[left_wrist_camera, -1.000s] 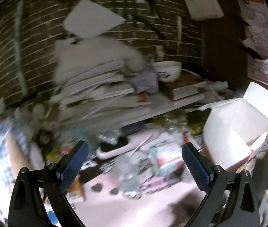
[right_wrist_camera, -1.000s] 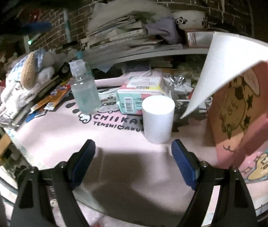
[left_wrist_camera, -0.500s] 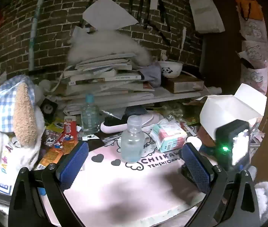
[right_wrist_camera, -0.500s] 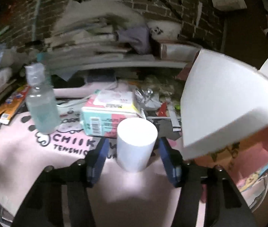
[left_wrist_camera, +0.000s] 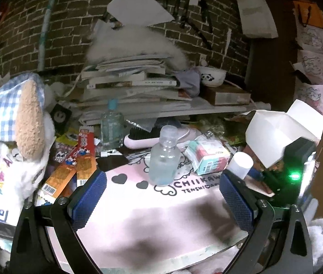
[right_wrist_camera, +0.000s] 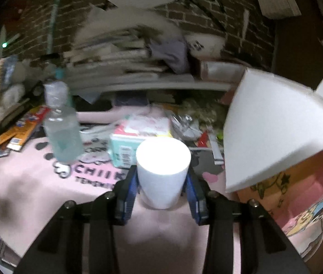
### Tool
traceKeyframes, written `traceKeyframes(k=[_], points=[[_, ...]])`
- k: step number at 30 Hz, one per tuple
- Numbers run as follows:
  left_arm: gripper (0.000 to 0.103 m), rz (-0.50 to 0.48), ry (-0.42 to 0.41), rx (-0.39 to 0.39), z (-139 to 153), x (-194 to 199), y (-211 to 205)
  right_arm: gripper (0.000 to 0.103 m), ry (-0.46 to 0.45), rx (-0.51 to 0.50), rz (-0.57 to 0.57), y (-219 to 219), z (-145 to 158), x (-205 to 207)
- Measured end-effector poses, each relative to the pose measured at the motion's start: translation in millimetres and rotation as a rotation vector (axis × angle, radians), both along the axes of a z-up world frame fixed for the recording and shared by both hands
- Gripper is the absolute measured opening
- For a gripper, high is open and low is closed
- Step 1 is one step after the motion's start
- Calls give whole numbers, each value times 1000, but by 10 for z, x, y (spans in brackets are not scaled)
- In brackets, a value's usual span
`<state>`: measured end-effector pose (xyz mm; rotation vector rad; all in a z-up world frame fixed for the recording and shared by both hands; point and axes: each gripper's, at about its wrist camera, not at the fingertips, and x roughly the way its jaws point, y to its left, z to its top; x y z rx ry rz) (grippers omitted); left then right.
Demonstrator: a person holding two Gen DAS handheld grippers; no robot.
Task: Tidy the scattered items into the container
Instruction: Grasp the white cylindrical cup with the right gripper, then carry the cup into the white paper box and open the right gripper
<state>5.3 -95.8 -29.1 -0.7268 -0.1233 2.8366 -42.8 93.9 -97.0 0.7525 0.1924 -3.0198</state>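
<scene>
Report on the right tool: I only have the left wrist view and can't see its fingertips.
Observer: The right tool has its jaws closing with the white plastic cup between them; the blue pads sit against its sides.
Operator: Describe the container's opening.
Observer: The cartoon-printed cardboard box opens toward the right tool, showing a pink inner wall under a raised white flap.
Operator: Check the path from cup to box.
Observer: Only the pink printed mat shows between them.
</scene>
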Motion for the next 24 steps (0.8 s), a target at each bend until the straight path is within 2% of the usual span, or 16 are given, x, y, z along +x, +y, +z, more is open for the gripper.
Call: traceKeyframes(k=[4, 8, 15, 17, 20, 24], points=[[99, 28, -33, -7, -32, -35, -10, 37, 13, -11, 78, -112, 135, 124], [99, 32, -61, -20, -53, -51, -1, 37, -34, -41, 152, -161, 261, 190], [99, 31, -110, -31, -135, -121, 67, 37, -150, -104, 262, 5, 554, 169], [99, 35, -128, -44, -165, -154, 107, 37, -157, -110, 288, 67, 664, 172], [99, 40, -148, -55, -204, -189, 151, 37, -161, -117, 306, 160, 831, 198], [99, 30, -159, -57, -230, -209, 198, 37, -134, -96, 264, 364, 1093, 180]])
